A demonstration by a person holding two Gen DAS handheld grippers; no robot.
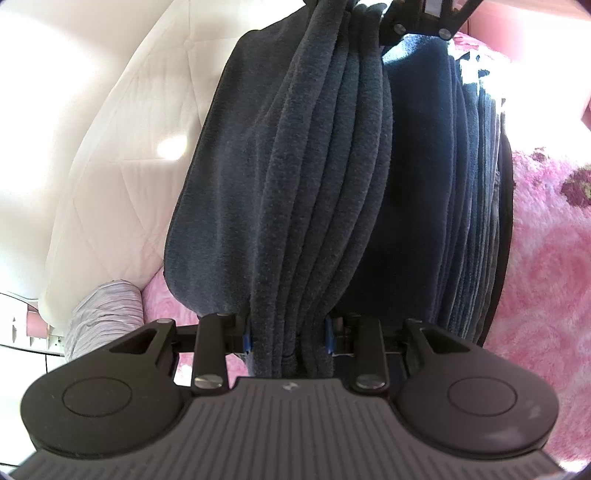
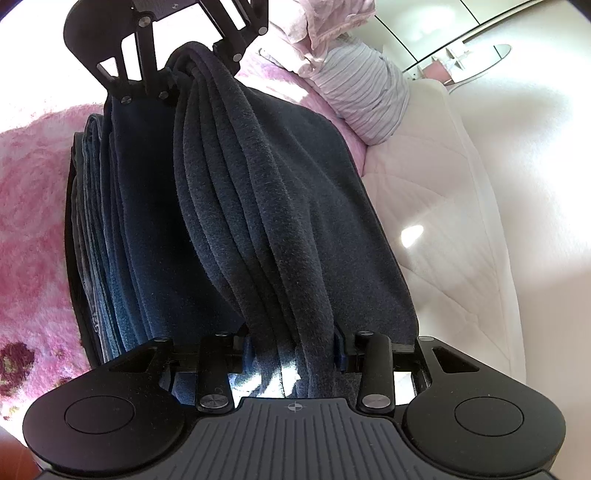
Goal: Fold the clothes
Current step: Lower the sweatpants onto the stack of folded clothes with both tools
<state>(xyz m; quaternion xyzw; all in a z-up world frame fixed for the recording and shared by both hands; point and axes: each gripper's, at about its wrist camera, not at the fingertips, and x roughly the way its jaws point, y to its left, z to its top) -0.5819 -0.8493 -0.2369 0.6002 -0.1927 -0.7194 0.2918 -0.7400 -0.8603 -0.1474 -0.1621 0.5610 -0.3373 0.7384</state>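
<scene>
A dark grey-blue fleece garment (image 1: pixel 314 166) hangs stretched in long folds between my two grippers. In the left wrist view my left gripper (image 1: pixel 288 336) is shut on one bunched end, with the blue pads (image 1: pixel 246 338) pressing its sides. The right gripper (image 1: pixel 373 9) holds the far end at the top edge. In the right wrist view my right gripper (image 2: pixel 293 350) has the bunched fleece garment (image 2: pixel 258 184) between its pads, and the left gripper (image 2: pixel 177 70) grips the far end. Part of the garment drapes over a stack of folded blue clothes (image 2: pixel 99 221).
The stack of folded clothes (image 1: pixel 469 184) lies on a fluffy pink blanket (image 1: pixel 546 277) that covers the bed. A white quilted mattress (image 1: pixel 122 147) runs along the other side. A striped pillow (image 2: pixel 369 99) lies at the bed's end, and white cabinets stand beyond it.
</scene>
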